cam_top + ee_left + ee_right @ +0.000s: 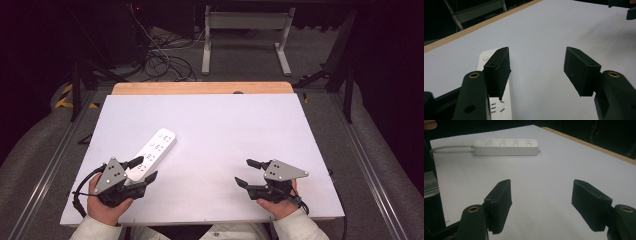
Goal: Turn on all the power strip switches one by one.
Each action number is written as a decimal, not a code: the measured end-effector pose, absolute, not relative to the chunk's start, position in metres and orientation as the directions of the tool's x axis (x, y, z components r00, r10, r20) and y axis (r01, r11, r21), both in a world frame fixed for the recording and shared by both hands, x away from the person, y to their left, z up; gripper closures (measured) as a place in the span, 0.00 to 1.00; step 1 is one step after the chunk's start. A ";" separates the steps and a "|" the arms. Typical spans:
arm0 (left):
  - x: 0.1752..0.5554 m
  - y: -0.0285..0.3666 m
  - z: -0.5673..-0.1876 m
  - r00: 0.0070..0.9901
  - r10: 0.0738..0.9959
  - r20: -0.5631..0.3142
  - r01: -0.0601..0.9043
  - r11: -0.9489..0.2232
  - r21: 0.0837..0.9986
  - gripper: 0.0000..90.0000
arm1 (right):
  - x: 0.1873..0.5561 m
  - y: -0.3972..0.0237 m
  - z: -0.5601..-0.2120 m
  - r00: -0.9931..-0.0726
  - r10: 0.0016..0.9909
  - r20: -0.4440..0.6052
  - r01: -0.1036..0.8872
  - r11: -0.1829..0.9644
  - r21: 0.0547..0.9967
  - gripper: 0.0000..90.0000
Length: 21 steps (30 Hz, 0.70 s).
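- White plastic power strip [152, 151]: long, round-cornered bar with smooth matte skin, rows of small socket slots and round buttons; lying flat at about 8 o'clock on the surface, long axis running from 7 toward 1 o'clock.
- Pale cord [450, 147] trailing off one end of the strip, seen in the right gripper view.
- Left tool [145, 170]: black, angular, topped by a grey three-cornered plate; jaws fairly wide apart, straddling the near end of the strip; whether the pads touch it, cannot tell. In its own view, one ribbed wedge pad [499, 72] over the strip, the other over bare surface.
- Right tool [248, 172]: same build, at about 5 o'clock, well apart from the strip; jaws wide, gripping nothing.
- Surface [225, 125]: flat white matte sheet, with a light wooden edge [202, 88] at 12 o'clock.
- Room: dark; grey floor, tangled black cables [160, 60] and a pale metal frame [245, 35] beyond 12 o'clock; metal rails along both sides.
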<state>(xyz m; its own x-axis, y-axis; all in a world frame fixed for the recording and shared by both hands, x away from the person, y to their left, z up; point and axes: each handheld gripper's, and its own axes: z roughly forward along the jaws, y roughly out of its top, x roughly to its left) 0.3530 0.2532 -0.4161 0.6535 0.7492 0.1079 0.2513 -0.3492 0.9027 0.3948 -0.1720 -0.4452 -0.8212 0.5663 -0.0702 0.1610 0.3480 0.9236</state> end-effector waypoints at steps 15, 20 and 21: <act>0.366 0.271 -0.403 0.653 0.755 0.056 0.315 -0.338 0.887 0.60 | 0.396 -0.171 -0.446 -0.822 0.565 -0.070 0.165 0.354 0.920 0.36; 0.373 0.276 -0.400 0.660 0.750 0.030 0.356 -0.348 0.867 0.69 | 0.397 -0.170 -0.447 -0.825 0.561 -0.074 0.162 0.360 0.919 0.36; 0.374 0.277 -0.399 0.658 0.752 0.037 0.360 -0.358 0.862 0.71 | 0.397 -0.170 -0.447 -0.825 0.561 -0.075 0.162 0.360 0.919 0.36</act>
